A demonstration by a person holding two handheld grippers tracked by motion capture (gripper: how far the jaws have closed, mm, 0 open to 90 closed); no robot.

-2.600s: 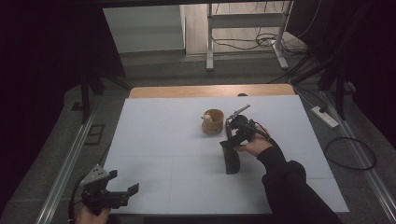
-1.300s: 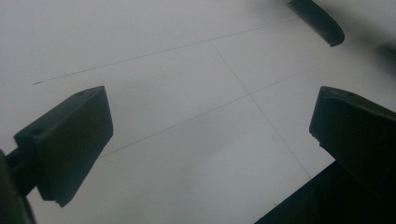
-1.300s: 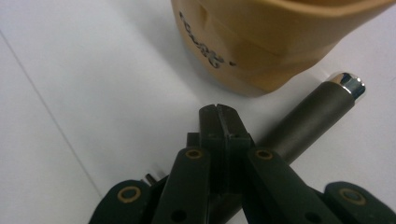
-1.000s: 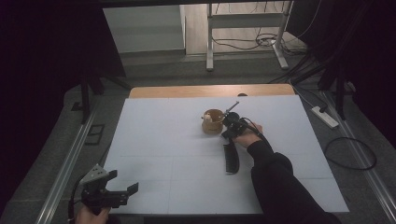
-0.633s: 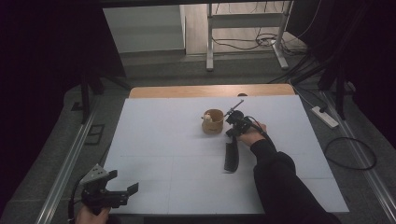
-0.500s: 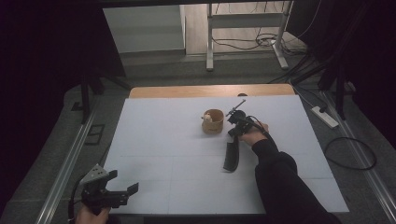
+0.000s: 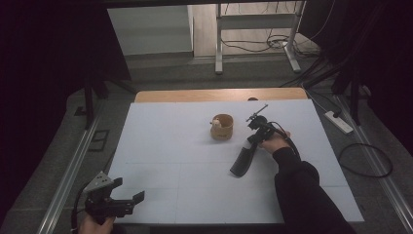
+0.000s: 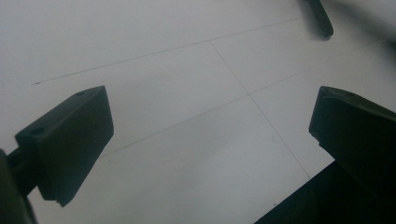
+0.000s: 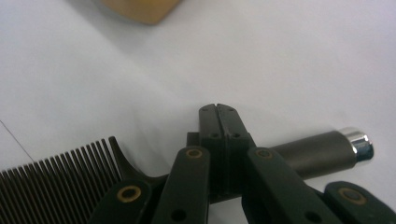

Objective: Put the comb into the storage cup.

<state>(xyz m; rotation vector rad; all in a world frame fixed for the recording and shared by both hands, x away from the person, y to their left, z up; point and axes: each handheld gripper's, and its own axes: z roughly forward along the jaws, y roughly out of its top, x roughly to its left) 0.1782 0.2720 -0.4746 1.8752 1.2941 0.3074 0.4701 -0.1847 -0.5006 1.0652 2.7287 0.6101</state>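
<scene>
My right gripper point(image 7: 252, 140) is shut on a black comb point(image 7: 241, 163) just right of a small wooden cup point(image 7: 222, 127). In the right gripper view the pressed-together jaws point(image 9: 218, 116) cross the comb's neck, with the teeth point(image 9: 56, 170) to the left and a dark handle with a chrome cap point(image 9: 322, 151) to the right. The comb slants toward the near left, its far end low over the white table. At the near left corner my left gripper point(image 7: 127, 201) stands open over bare tabletop point(image 8: 210, 135), with nothing between its jaws.
The white board point(image 7: 165, 146) covers most of a wooden table point(image 7: 195, 94). A small pale thing sits at the cup's rim point(image 7: 215, 123). A power strip point(image 7: 339, 122) and cables lie on the floor at the right. The comb's tip point(image 8: 321, 21) lies far off in the left gripper view.
My right hand has shifted a little to the right with the comb, which now slants more to the near left. The left gripper has stayed where it was.
</scene>
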